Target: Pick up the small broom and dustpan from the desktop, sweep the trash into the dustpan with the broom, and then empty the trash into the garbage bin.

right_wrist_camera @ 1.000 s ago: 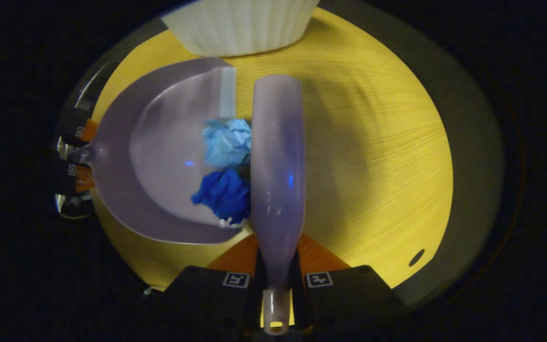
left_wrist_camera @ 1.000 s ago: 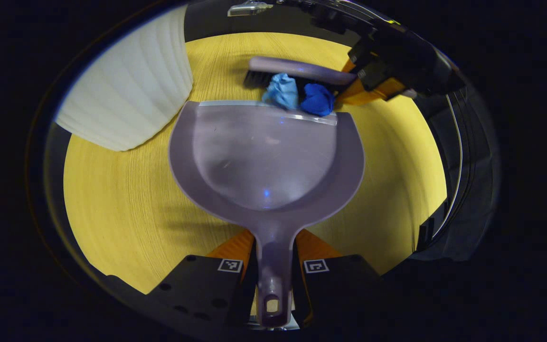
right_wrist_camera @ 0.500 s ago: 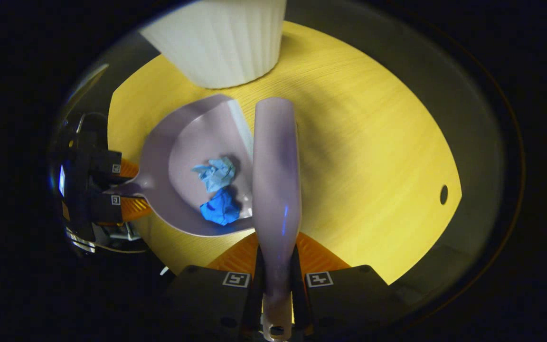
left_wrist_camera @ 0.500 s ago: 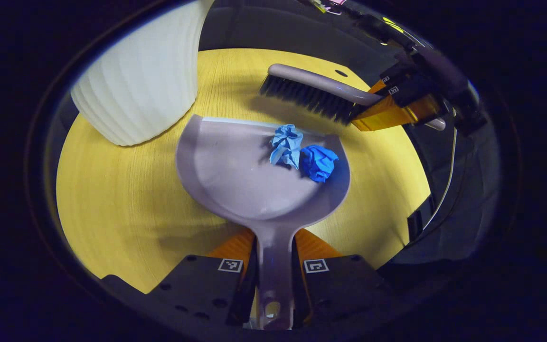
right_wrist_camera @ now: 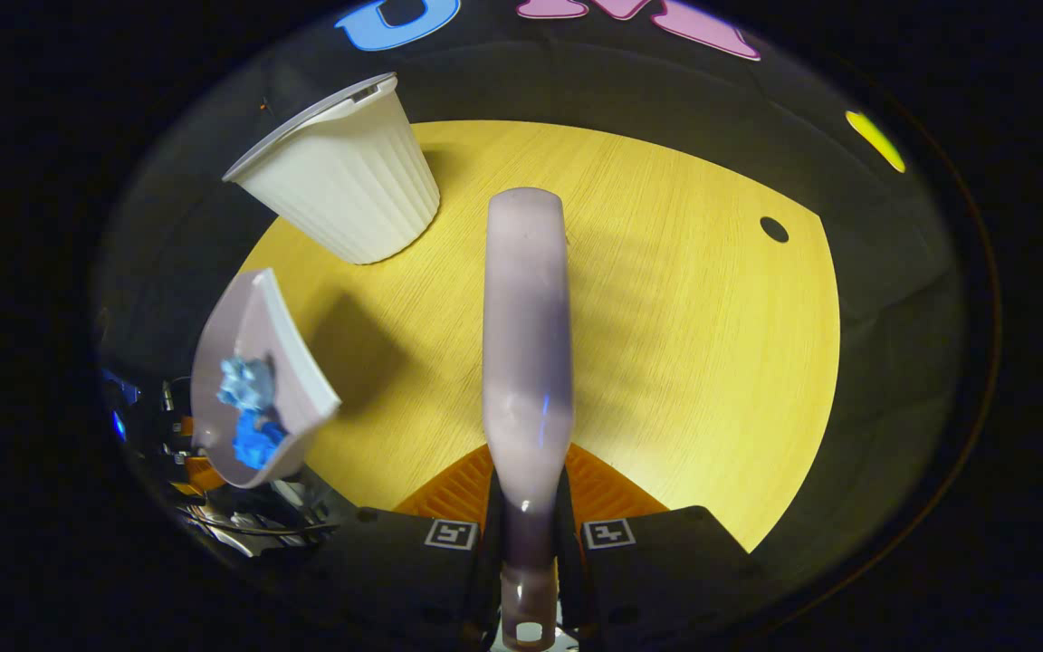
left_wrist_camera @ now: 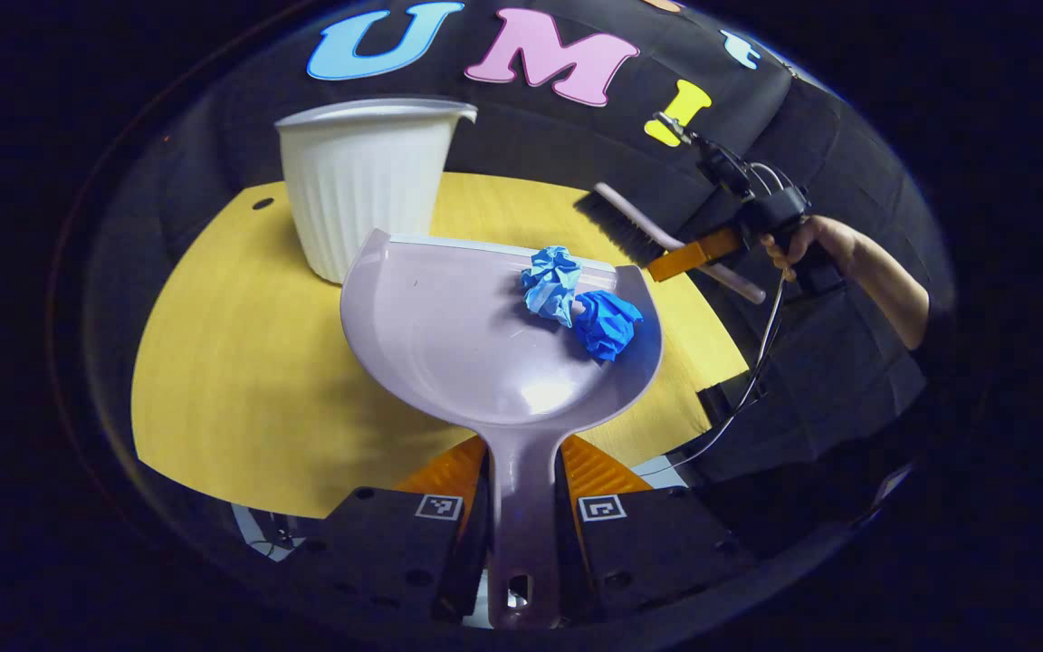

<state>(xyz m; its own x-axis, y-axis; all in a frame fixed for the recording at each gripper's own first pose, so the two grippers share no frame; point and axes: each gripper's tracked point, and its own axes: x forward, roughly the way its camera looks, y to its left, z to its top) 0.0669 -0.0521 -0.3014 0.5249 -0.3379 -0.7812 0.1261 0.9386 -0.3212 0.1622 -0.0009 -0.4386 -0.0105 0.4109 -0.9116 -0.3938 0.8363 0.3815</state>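
Note:
My left gripper (left_wrist_camera: 521, 475) is shut on the handle of the lilac dustpan (left_wrist_camera: 458, 335), which hangs above the yellow table (left_wrist_camera: 232, 380). A light blue paper ball (left_wrist_camera: 550, 282) and a dark blue one (left_wrist_camera: 607, 323) lie in the pan near its front lip. My right gripper (right_wrist_camera: 529, 484) is shut on the handle of the lilac broom (right_wrist_camera: 526, 317), held in the air. From the left gripper view the broom (left_wrist_camera: 630, 231) hovers far right of the pan. The dustpan (right_wrist_camera: 254, 362) appears tilted at the left of the right gripper view.
A white ribbed garbage bin (left_wrist_camera: 368, 181) stands upright on the table just behind the dustpan's left side, its mouth open upward; the bin (right_wrist_camera: 340, 177) sits at the table's far left corner. A hand (left_wrist_camera: 811, 240) holds the right gripper. A small hole (right_wrist_camera: 773, 229) marks the tabletop.
Both grippers have risen off the table. The dustpan lifted with both paper balls inside it. The broom pulled away from the pan's lip, up and to the right.

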